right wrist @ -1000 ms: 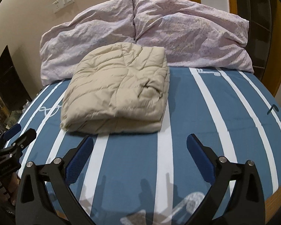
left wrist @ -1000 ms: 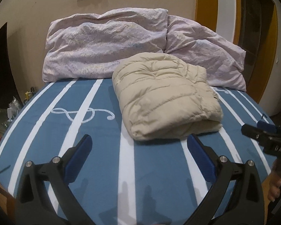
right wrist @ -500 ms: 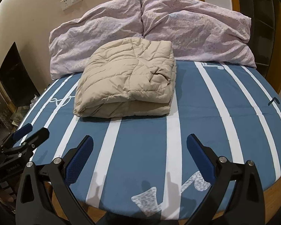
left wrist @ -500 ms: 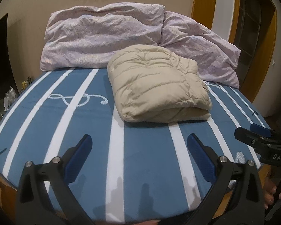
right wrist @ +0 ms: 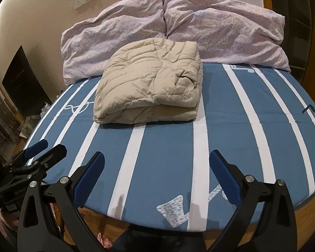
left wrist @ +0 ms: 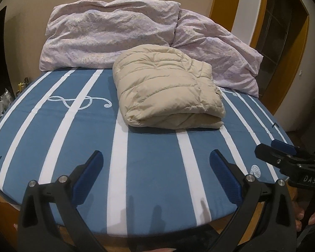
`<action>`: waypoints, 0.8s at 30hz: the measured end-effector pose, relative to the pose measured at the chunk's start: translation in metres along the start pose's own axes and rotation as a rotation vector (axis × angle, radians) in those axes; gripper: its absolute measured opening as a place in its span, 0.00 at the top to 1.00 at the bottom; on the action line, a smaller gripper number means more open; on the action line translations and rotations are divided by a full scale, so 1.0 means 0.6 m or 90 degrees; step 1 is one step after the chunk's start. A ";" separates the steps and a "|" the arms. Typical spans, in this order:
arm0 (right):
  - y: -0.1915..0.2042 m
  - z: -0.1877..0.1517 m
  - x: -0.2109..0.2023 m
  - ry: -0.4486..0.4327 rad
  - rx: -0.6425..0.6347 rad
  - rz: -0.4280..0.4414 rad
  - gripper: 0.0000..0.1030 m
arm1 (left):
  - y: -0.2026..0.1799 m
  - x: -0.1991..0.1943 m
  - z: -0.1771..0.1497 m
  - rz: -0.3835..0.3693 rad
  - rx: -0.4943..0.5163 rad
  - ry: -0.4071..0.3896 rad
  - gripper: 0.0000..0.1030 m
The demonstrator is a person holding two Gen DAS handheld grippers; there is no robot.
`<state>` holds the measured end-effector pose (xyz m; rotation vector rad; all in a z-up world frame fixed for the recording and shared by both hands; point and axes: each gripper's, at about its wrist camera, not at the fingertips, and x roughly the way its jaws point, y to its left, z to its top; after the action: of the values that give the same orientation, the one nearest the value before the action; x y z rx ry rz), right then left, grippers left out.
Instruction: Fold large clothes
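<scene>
A beige quilted puffer jacket (left wrist: 168, 90) lies folded into a thick rectangle on the blue bed with white stripes (left wrist: 149, 159); it also shows in the right wrist view (right wrist: 151, 88). My left gripper (left wrist: 156, 168) is open and empty, hanging over the bed's near edge, well short of the jacket. My right gripper (right wrist: 157, 168) is open and empty too, over the near edge. Each gripper shows at the side of the other's view: the right one (left wrist: 283, 151), the left one (right wrist: 42, 151).
Two lilac pillows (left wrist: 115, 33) (right wrist: 220, 31) lean against the wall behind the jacket. The bed's wooden frame (right wrist: 304, 208) shows under the near edge. A dark cabinet with clutter (right wrist: 23, 82) stands left of the bed; a doorway (left wrist: 283, 31) is on the right.
Both grippers have pulled back from the folded jacket toward the foot of the bed, so the jacket looks farther away and the bed edge has come into view. The jaws stay open.
</scene>
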<state>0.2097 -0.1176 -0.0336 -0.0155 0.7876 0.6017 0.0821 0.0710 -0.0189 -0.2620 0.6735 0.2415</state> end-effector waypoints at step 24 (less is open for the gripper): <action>0.013 0.002 -0.027 -0.003 -0.007 0.005 0.02 | -0.010 -0.022 0.004 -0.011 -0.001 -0.001 0.02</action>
<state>0.1977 -0.1191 -0.0202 -0.0215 0.7797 0.6140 0.0753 0.0646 -0.0080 -0.2695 0.6692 0.2265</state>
